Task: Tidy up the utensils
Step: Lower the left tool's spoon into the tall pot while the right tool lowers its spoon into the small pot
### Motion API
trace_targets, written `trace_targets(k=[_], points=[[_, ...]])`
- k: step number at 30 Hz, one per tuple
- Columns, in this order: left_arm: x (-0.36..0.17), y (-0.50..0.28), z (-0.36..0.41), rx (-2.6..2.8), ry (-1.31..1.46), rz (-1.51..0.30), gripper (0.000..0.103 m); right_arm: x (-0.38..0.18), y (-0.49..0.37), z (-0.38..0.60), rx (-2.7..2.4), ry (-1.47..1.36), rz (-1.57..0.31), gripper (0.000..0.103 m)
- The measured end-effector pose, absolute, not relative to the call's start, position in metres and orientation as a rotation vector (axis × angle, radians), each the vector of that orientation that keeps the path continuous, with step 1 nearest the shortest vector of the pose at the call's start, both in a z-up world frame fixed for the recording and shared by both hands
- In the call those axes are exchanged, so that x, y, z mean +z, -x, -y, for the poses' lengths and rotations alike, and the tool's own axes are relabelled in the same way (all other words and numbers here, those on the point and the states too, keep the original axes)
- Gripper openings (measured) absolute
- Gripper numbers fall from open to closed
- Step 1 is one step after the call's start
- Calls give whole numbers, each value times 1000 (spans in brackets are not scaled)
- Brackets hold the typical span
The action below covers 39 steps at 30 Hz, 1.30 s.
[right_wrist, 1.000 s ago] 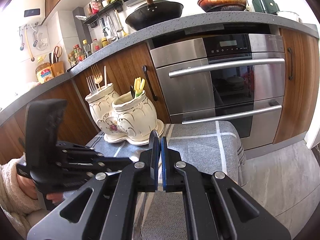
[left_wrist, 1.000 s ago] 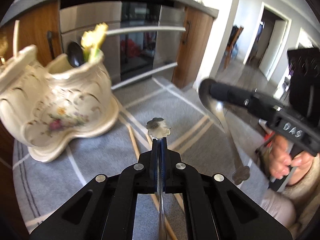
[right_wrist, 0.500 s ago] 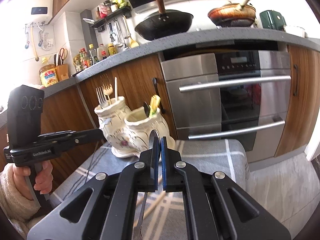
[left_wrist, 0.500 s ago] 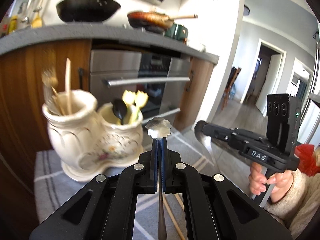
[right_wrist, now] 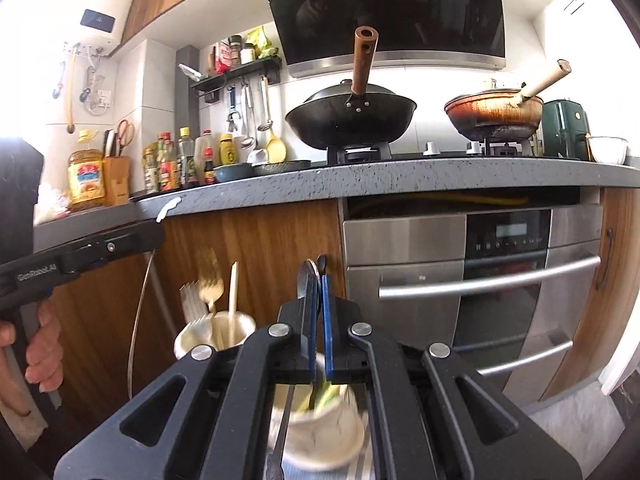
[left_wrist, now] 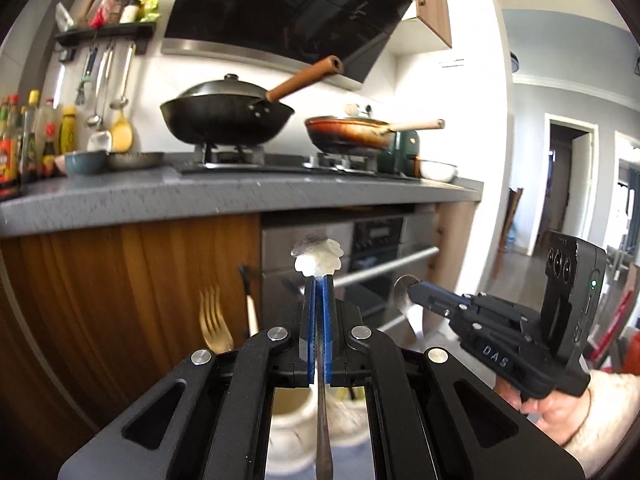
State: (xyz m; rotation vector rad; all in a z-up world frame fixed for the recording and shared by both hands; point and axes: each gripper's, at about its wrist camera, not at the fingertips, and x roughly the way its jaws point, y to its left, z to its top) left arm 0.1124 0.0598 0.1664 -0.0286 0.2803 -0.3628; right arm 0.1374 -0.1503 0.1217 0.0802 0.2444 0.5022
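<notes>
My left gripper [left_wrist: 317, 280] is shut on a metal utensil [left_wrist: 318, 258] with a flower-shaped handle end sticking up past the fingertips; its shaft [left_wrist: 323, 432] hangs down over the cream ceramic holder [left_wrist: 292, 420]. My right gripper [right_wrist: 317, 280] is shut on a metal spoon [right_wrist: 310, 270]; its bowl shows above the fingertips and its handle [right_wrist: 282, 428] hangs beside the holder's right cup [right_wrist: 320, 428]. The left cup [right_wrist: 214, 334] holds a gold fork [right_wrist: 210, 280], silver forks and a pale stick. The right gripper also shows in the left wrist view [left_wrist: 416, 294].
A grey counter [right_wrist: 360, 180] with a black wok [right_wrist: 352, 120] and a brown pan [right_wrist: 494, 112] runs above wooden cabinet doors [right_wrist: 260, 248]. A steel oven [right_wrist: 480, 280] stands behind the holder. Bottles [right_wrist: 180, 164] line the counter's left. A doorway [left_wrist: 568, 184] opens at right.
Both grippers have risen and tilted up with their utensils. The holder has dropped from mid-frame to below the fingers in both views. The counter and pans now fill the upper views.
</notes>
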Motion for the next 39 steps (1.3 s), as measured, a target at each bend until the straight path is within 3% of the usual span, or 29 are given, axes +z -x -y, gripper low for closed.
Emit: trace_targets(k=[15,39], points=[[159,-192,-66,-234,25,-241,4,104,-196,121,406,-54,-202,2],[107,-145,-51,-273,-70,-393,4,68,-154,144,513,-78,-314,2]])
